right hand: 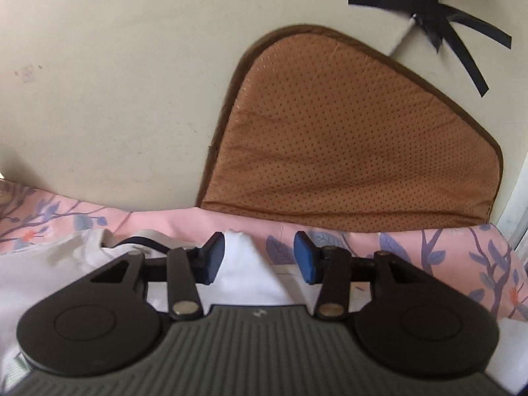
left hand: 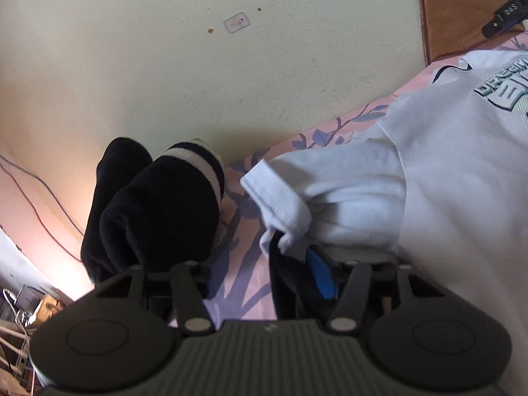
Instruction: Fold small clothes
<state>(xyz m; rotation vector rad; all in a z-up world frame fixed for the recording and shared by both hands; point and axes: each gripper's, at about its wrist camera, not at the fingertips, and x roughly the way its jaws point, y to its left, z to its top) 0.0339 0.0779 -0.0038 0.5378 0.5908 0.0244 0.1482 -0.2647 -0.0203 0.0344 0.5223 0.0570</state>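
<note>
A small white T-shirt [left hand: 429, 171] with a green print lies on the pink floral sheet [left hand: 250, 270]. Its left sleeve [left hand: 280, 194] hangs over my left gripper's [left hand: 264, 264] right finger, whose blue pad [left hand: 320, 274] shows below the cloth. A black sock with white stripes [left hand: 158, 208] covers the left finger. The left jaws stand wide apart. In the right wrist view, my right gripper [right hand: 259, 257] is open, with a raised point of the white shirt [right hand: 244, 264] between its blue pads [right hand: 303, 257], not pinched.
A cream wall [left hand: 198, 66] runs behind the bed. A brown perforated cushion [right hand: 346, 138] leans on it at the right. Black tape strips [right hand: 429, 10] are on the wall. Cables and clutter [left hand: 19, 307] lie at the far left.
</note>
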